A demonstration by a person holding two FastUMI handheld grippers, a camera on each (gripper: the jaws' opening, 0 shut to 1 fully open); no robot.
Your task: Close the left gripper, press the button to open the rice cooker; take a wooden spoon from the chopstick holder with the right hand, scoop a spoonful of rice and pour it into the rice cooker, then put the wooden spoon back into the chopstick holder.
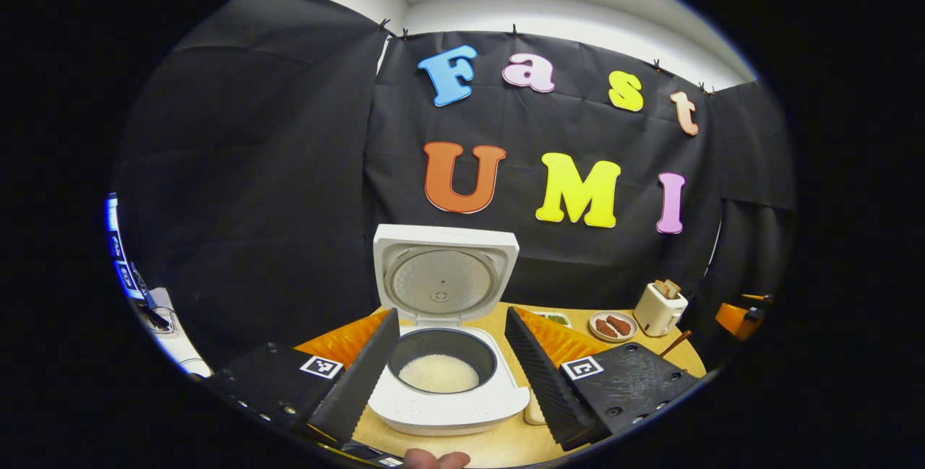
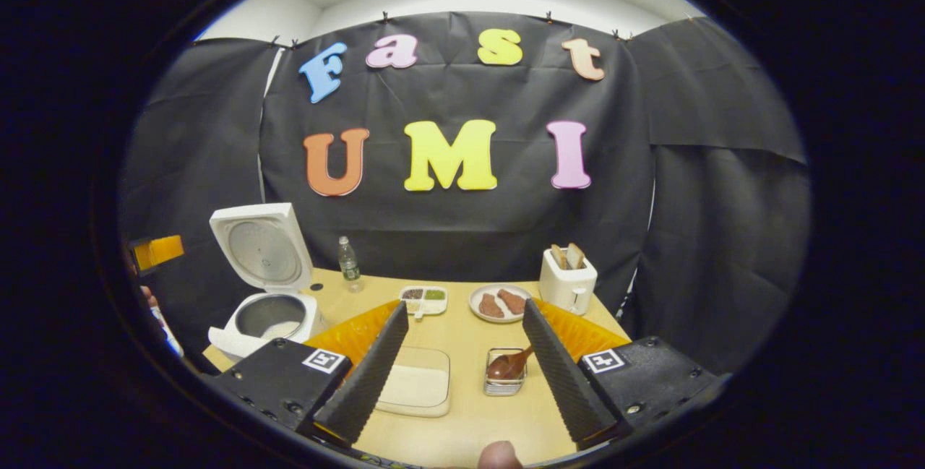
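The white rice cooker (image 1: 448, 404) stands right in front of my left gripper (image 1: 452, 313), lid up, with white rice in its dark inner pot (image 1: 439, 371). The left gripper is open, one finger on each side of the cooker, touching nothing. In the right gripper view the cooker (image 2: 264, 317) sits at the table's left. My right gripper (image 2: 466, 306) is open and holds nothing. Between its fingers, on the table, lie a shallow tray of rice (image 2: 415, 386) and a small metal chopstick holder (image 2: 504, 381) with the wooden spoon (image 2: 509, 364) resting in it, bowl up.
At the back of the wooden table (image 2: 470, 426) stand a white toaster (image 2: 567, 281) with bread, a plate of sausages (image 2: 500, 303), a small divided dish (image 2: 424, 298) and a water bottle (image 2: 350, 264). Black cloth walls close in the booth.
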